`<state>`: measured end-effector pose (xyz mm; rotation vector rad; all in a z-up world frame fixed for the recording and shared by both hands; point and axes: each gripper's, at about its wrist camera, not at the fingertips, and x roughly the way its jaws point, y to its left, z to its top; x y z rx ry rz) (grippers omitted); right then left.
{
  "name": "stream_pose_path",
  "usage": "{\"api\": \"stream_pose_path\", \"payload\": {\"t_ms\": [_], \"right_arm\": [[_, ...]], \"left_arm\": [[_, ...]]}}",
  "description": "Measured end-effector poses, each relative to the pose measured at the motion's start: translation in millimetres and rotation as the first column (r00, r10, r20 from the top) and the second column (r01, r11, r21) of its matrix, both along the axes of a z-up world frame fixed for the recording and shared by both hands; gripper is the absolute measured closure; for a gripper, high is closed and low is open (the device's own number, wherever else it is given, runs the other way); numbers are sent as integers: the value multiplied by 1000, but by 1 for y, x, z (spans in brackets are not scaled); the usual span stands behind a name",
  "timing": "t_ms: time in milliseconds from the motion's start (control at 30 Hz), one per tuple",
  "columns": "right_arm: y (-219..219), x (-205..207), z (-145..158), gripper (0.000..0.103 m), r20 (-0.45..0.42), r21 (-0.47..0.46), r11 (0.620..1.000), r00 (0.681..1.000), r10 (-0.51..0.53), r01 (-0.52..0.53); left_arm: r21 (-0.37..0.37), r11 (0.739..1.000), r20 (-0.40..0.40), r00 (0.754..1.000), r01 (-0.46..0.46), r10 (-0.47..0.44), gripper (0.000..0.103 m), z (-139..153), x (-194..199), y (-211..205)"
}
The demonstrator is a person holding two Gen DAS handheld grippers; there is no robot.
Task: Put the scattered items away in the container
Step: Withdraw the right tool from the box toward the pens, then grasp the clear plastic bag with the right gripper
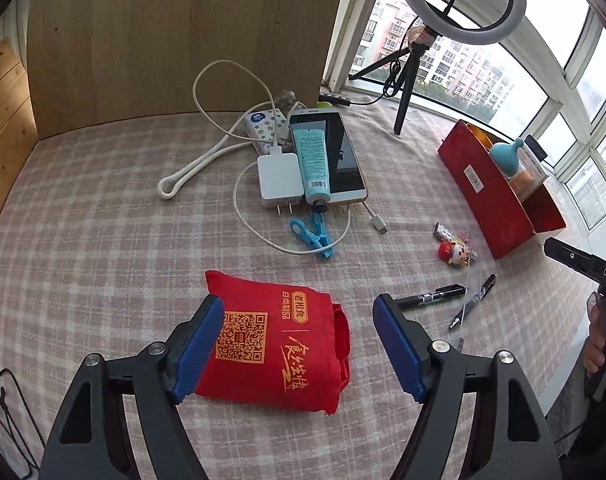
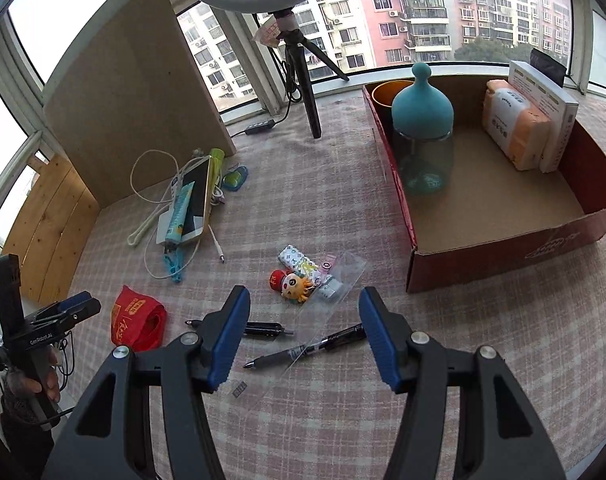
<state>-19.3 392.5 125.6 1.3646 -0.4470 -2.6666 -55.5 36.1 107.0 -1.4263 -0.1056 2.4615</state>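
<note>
Jaws spread wide on my left gripper, straddling the folded red bag on the checked cloth. My right gripper gapes empty over a pen, near the red box.

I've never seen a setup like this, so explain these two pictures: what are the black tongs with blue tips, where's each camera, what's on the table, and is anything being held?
The tongs are hand-held two-finger grippers, one per hand, each carrying a fisheye camera that looks along its fingers. The left view shows the left gripper open above a folded red cloth bag. The right view shows the right gripper open above a black pen on the checked tablecloth. Also scattered: a white charger, a teal tube on a phone, and a small doll keychain. The red cardboard box is the container. Nothing is held.
</note>
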Motion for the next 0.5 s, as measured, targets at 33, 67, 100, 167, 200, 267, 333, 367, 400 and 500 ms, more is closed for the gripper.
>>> {"api": "stream_pose_path", "payload": {"t_ms": [33, 67, 100, 167, 200, 267, 333, 367, 400, 500], "right_arm": [[-3, -3, 1, 47, -4, -3, 1000, 1000, 5, -5], [-6, -5, 1, 47, -8, -6, 1000, 1000, 9, -9], [-6, -6, 0, 47, -4, -5, 1000, 1000, 9, -9], [-5, -7, -1, 47, 5, -3, 1000, 1000, 9, -9], [-5, -8, -2, 47, 9, -2, 1000, 1000, 10, -10], [-1, -9, -11, 47, 48, -21, 1000, 999, 5, -4], [5, -10, -24, 47, 108, -56, 998, 994, -2, 8], [7, -7, -32, 47, 129, -78, 997, 992, -6, 16], [9, -5, -39, 47, 149, -100, 995, 989, -8, 24], [9, -1, -57, 49, 187, -124, 992, 982, -7, 30]], "left_arm": [[3, 1000, 6, 1000, 1, -1, 28, -3, 1, 1], [5, 1000, 11, 1000, 3, -3, 28, -6, 1, 1], [8, 1000, 15, 1000, 0, 0, 28, -7, 2, 1], [13, 1000, 20, 1000, -8, 8, 28, -10, 4, -2], [13, 1000, 23, 1000, -14, 13, 28, -12, 4, -4], [13, 1000, 33, 999, -23, 23, 28, -16, 5, -6], [17, 1000, 41, 999, -26, 26, 28, -18, 7, -6], [20, 1000, 44, 999, -23, 23, 28, -19, 8, -6], [21, 1000, 46, 999, -18, 17, 28, -20, 9, -4], [20, 1000, 48, 999, 5, -6, 28, -20, 9, 4]]}}
